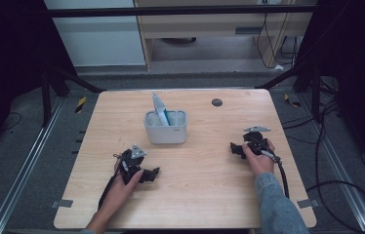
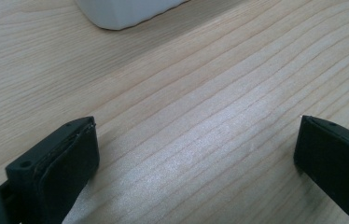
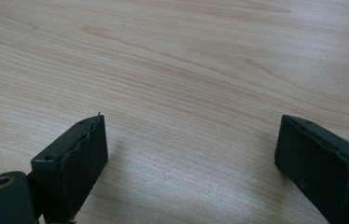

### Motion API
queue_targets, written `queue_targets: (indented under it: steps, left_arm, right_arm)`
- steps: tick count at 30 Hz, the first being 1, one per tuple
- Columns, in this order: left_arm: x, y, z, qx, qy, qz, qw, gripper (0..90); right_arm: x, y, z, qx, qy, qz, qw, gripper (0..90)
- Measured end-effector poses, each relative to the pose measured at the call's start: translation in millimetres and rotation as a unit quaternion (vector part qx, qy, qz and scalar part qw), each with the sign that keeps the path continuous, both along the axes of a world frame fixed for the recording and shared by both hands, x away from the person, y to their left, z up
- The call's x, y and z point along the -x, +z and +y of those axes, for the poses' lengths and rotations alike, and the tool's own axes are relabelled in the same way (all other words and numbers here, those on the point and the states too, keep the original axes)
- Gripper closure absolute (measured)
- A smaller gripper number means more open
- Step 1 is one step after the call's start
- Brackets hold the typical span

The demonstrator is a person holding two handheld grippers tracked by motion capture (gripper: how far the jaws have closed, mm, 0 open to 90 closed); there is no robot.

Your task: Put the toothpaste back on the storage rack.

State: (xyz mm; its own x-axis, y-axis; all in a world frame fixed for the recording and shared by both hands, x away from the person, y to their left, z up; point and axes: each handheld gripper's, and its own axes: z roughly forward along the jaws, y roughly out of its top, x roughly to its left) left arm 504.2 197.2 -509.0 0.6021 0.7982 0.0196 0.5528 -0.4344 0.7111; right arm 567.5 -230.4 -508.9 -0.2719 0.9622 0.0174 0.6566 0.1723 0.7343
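A white two-compartment holder (image 1: 166, 127) stands on the middle of the wooden table (image 1: 205, 190), with a blue-and-white tube (image 1: 160, 110) leaning out of its left compartment. My left gripper (image 1: 150, 174) rests on the table in front and left of the holder, held by a hand. Its jaws stand wide apart over bare wood, and the left gripper (image 2: 196, 144) has the holder's base (image 2: 126, 11) at the top edge of its own view. My right gripper (image 1: 234, 148) rests on the table's right side, pointing left. The right gripper (image 3: 191, 149) is open with nothing between its jaws.
A small dark round spot (image 1: 216, 102) sits near the table's far edge. A black cable (image 1: 284, 175) trails from the right gripper off the near right side. Metal rails (image 1: 24, 161) and dark stands flank the table on the floor.
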Motion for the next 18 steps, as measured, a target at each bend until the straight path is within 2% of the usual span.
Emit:
queue_targets:
  steps: [3, 11, 13, 16, 18]
  left_arm:
    - [0.0, 0.0, 0.0, 0.0, 0.0, 0.0, 1.0, 0.0]
    - [0.0, 0.0, 0.0, 0.0, 0.0, 0.0, 1.0, 0.0]
    - [0.0, 0.0, 0.0, 0.0, 0.0, 0.0, 1.0, 0.0]
    - [0.0, 0.0, 0.0, 0.0, 0.0, 0.0, 1.0, 0.0]
    - [0.1, 0.0, 0.0, 0.0, 0.0, 0.0, 1.0, 0.0]
  right_arm:
    - [-1.9, -1.5, -1.2, 0.009, -0.001, -0.008, 0.9999, 8.9]
    - [-6.2, -1.6, -8.4, 0.007, -0.029, -0.001, 0.9996, 5.6]
    - [-5.6, -2.1, -8.2, 0.01, -0.034, 0.001, 0.9994, 1.9]
    - [-4.8, -2.2, -5.2, 0.008, -0.06, 0.007, 0.9982, 0.3]
    - [-4.7, -2.3, -4.8, 0.008, -0.062, 0.006, 0.998, 0.3]
